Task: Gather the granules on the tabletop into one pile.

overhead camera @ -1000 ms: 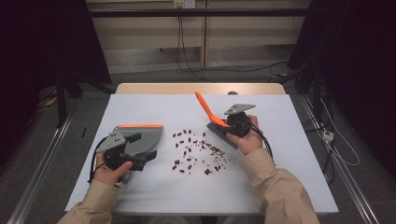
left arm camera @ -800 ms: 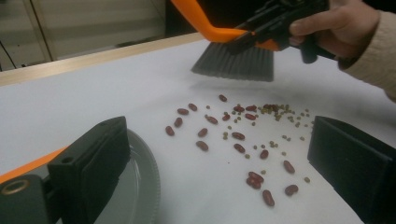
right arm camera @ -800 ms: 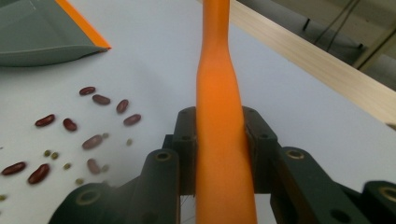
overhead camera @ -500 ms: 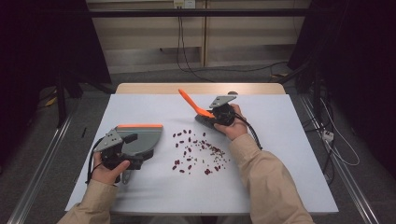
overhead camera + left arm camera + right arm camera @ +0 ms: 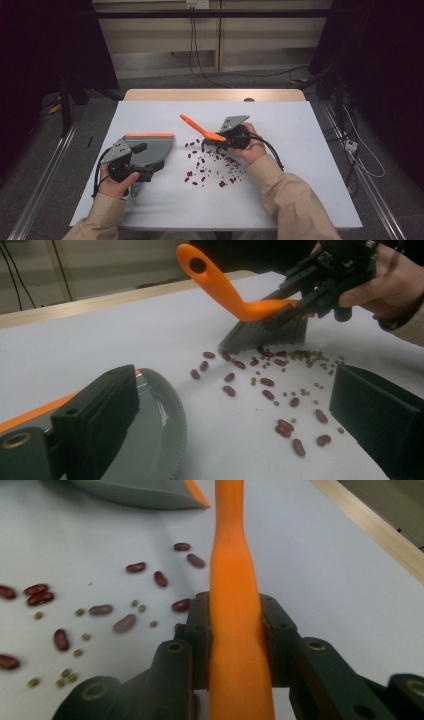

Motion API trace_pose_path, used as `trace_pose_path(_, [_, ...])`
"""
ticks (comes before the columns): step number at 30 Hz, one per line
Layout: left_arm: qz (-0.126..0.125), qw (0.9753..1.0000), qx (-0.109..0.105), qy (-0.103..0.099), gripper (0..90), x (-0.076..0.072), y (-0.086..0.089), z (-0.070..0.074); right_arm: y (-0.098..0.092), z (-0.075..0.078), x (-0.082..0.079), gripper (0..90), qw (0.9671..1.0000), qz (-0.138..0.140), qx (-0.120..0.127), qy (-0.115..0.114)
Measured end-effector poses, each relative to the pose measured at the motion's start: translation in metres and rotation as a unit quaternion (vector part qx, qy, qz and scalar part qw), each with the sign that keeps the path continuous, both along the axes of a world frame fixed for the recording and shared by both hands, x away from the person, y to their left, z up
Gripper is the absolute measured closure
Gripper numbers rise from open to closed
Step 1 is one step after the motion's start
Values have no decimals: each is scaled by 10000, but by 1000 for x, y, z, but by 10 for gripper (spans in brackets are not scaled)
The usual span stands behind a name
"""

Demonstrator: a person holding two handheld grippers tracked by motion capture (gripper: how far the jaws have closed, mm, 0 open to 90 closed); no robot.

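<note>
1. The brush (image 5: 202,131), clamped in the right gripper (image 5: 223,139), had been lowered leftward onto the scattered beans (image 5: 212,165) on the surface (image 5: 300,165).
2. The dustpan (image 5: 150,147) was kept unmoved in the left gripper (image 5: 131,159), jaws closed on it.

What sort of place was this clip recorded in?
Probably a lab or data-collection room, not a home: a bare white-topped table with scattered beans, loose cables along the wall, dark curtains, and metal floor rails.
</note>
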State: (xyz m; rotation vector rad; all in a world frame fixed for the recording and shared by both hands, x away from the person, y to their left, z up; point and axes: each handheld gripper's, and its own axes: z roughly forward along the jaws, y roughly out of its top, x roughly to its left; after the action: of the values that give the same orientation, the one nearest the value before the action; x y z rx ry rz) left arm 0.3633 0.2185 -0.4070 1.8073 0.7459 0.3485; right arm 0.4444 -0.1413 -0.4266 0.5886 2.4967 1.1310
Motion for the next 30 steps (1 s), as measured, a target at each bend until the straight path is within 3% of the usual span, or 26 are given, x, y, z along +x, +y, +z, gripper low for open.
trace_pose_path(8, [12,10000,23,-15,57,-1,0,0,-4,1,-21,711,9993,367,-39,-66])
trace_pose_path(11, [3,10000,38,1,57,-1,-1,0,-5,4,-23,711,9993,370,8,-60])
trace_pose_path(13, [-13,10000,33,-2,57,-1,-1,0,-6,7,-21,711,9992,345,67,-186])
trace_pose_path(15, [-2,10000,4,-3,57,0,-1,0,-6,13,-13,711,9991,273,245,-228])
trace_pose_path(21, [5,10000,10,17,57,1,-1,-1,10,17,19,711,9987,188,309,-364])
trace_pose_path(26, [49,10000,-56,20,57,1,3,0,28,8,43,710,9984,109,193,-518])
trace_pose_path(30, [98,9999,-68,24,57,2,6,0,40,0,56,711,9985,177,73,-514])
